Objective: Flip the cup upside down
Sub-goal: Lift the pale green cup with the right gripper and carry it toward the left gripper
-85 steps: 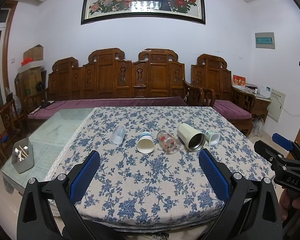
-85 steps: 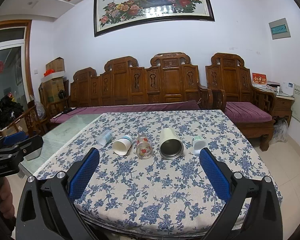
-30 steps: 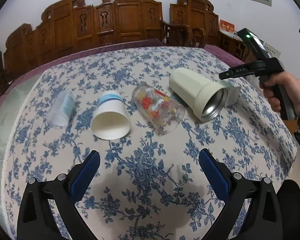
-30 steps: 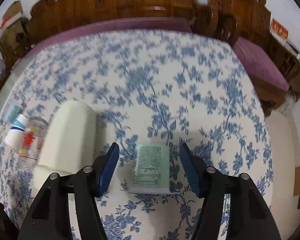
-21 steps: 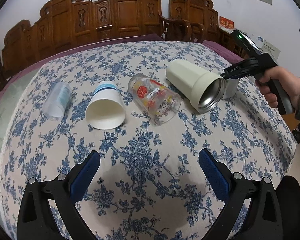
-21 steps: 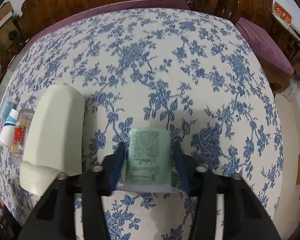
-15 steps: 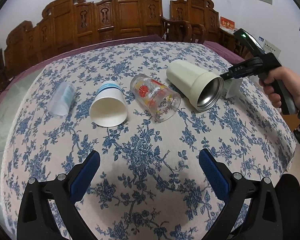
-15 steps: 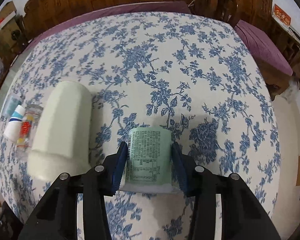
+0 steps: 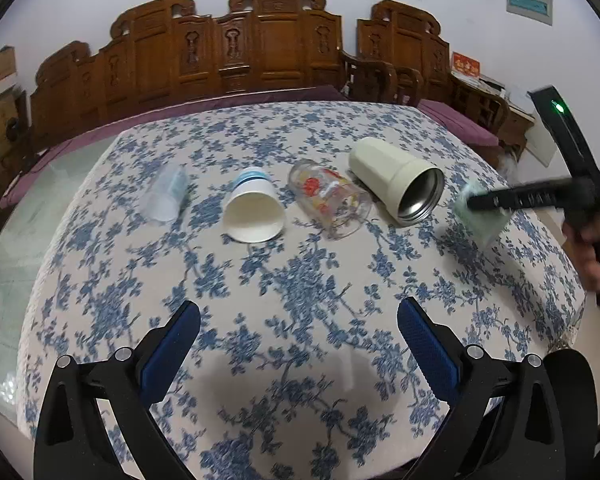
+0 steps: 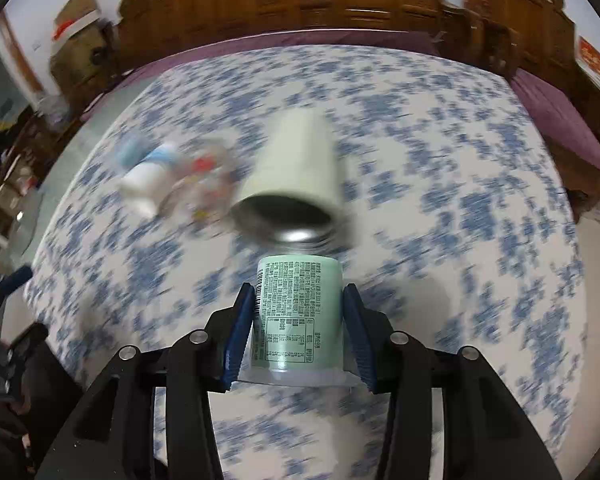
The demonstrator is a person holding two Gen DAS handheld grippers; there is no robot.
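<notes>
Floral blue-and-white cloth covers the table (image 9: 300, 280), and above its right edge the green cup (image 10: 296, 316) is held clear of the surface. Right gripper (image 10: 298, 322): both blue pads pressed flat against the cup's printed sides, closed end pointing forward, flanged rim toward the handle. Both views smear here, so the wrist appears to be mid-turn. Judged risks: cup looks thin-walled and light, so excess squeeze could buckle it, and too little could let it slide out during rotation; the cream steel tumbler (image 9: 396, 180) lies on its side just beside the cup, mouth toward the near edge, and a wide swing could knock it rolling into the glass (image 9: 330, 204); setting down so close to the right edge could tip the cup off. Left gripper (image 9: 298, 354): fingers wide apart, holding nothing, hovering over the near edge. Further along the row toward the left edge: white paper cup (image 9: 254, 214), then clear plastic cup (image 9: 165, 196), both on their sides. Behind the far edge, a carved wooden bench (image 9: 240, 52) with purple cushions against a pale wall.
</notes>
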